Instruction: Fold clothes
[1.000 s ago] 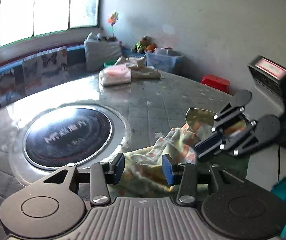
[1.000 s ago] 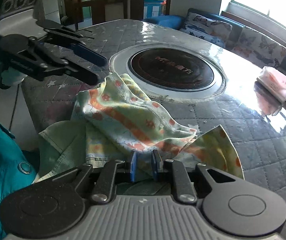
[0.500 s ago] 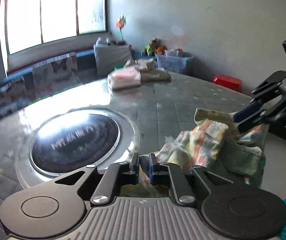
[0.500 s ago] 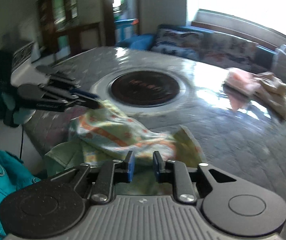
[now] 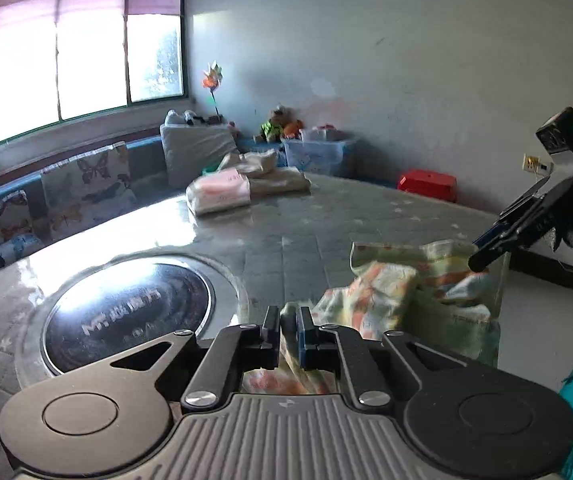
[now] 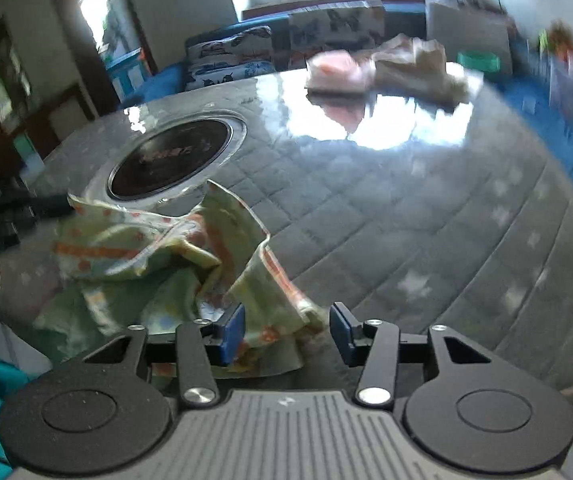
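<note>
Near the quilted table's (image 6: 426,216) edge, left gripper (image 5: 286,330) pinches the crumpled garment (image 6: 166,248) as an anchor; right gripper (image 6: 286,330), jaws opening, releases cloth to regrip.

A dark round hotplate (image 5: 126,312) is sitting sunk into the quilted grey table (image 5: 326,216), glaring under window light. Past the hotplate, toward the table's far edge, a pink wrapped pack (image 5: 220,192) is lying touching a heap of beige cloth (image 5: 274,176). Beyond the hotplate and off the table, butterfly-print cushions (image 5: 86,184) are leaning under the window (image 5: 86,60). A red box (image 5: 426,184) is resting on the floor by the wall.
</note>
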`<move>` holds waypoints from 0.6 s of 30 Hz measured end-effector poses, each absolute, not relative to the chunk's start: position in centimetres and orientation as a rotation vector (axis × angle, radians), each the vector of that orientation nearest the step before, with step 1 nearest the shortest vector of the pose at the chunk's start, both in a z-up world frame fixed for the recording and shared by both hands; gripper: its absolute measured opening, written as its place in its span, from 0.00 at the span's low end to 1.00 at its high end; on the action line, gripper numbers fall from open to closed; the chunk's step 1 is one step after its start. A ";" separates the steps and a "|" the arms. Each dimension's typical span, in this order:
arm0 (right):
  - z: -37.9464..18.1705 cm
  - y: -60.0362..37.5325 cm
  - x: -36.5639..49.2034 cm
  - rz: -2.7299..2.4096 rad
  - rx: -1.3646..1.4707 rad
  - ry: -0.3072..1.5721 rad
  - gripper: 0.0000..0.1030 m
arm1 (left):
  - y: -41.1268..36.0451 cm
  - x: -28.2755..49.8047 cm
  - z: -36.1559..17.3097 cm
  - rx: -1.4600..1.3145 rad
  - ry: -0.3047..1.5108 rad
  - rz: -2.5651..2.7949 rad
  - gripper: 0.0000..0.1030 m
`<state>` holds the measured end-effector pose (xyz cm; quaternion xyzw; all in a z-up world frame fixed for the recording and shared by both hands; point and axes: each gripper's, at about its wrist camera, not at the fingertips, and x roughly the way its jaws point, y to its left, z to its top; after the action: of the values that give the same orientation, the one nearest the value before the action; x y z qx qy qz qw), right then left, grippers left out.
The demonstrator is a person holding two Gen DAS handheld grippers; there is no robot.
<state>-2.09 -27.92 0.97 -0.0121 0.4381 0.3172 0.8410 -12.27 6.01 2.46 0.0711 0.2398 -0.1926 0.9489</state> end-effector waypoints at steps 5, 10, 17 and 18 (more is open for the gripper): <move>0.4 -27.4 -2.4 0.695 -0.029 0.932 0.19 | 6.3 -12.1 1.8 0.130 0.507 -0.375 0.16; 0.8 -26.9 -2.9 0.694 -0.078 0.904 0.17 | 6.7 -12.1 1.3 0.106 0.518 -0.343 0.29; 1.2 -26.8 -2.7 0.679 -0.081 0.916 0.18 | 6.8 -12.1 0.7 0.092 0.545 -0.362 0.28; 1.3 -26.8 -2.7 0.678 -0.083 0.915 0.18 | 6.8 -12.0 0.6 0.089 0.547 -0.367 0.24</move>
<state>-2.68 -26.77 1.26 -0.0392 0.4330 0.3208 0.8415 -12.05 6.79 0.63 0.0435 0.2684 -0.1801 0.9453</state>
